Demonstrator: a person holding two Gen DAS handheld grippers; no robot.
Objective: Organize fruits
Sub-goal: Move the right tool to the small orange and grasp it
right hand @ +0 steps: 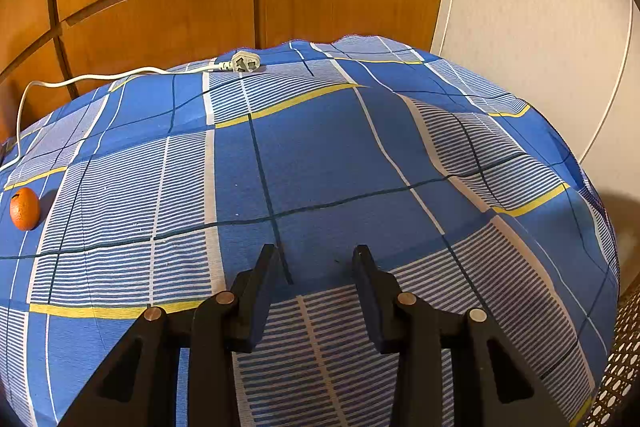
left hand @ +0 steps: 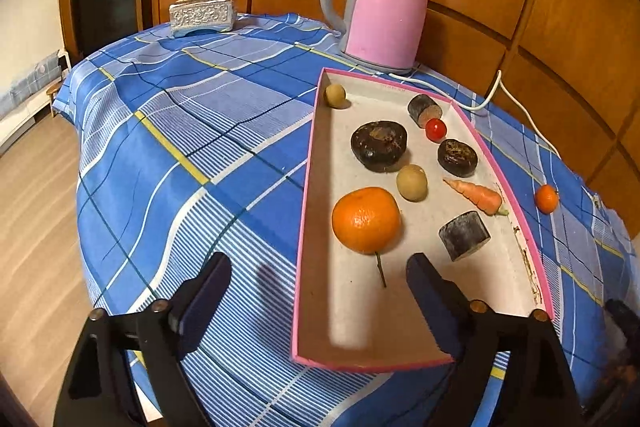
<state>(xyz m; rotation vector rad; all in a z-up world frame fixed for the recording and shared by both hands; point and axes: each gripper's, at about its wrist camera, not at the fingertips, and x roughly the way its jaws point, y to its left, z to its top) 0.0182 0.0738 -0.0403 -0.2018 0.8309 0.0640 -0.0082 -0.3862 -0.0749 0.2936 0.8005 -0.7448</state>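
A pink-rimmed tray (left hand: 310,187) lies on the blue checked tablecloth. In it are a large orange (left hand: 366,219) with a stem, two tan round fruits (left hand: 412,182) (left hand: 335,95), two dark lumpy fruits (left hand: 379,145) (left hand: 457,155), a cherry tomato (left hand: 435,128), a small carrot (left hand: 478,195) and two dark cut cylinders (left hand: 464,235) (left hand: 424,109). A small orange (left hand: 546,198) lies on the cloth right of the tray; it also shows in the right wrist view (right hand: 25,208). My left gripper (left hand: 320,265) is open and empty, straddling the tray's left rim just short of the large orange. My right gripper (right hand: 316,255) is open and empty over bare cloth.
A pink kettle (left hand: 384,7) stands behind the tray, its white cord (left hand: 496,91) trailing right to a plug (right hand: 244,62). A tissue box (left hand: 202,13) sits at the far left back. Wood panelling runs behind the table. The cloth drops off at the left and right edges.
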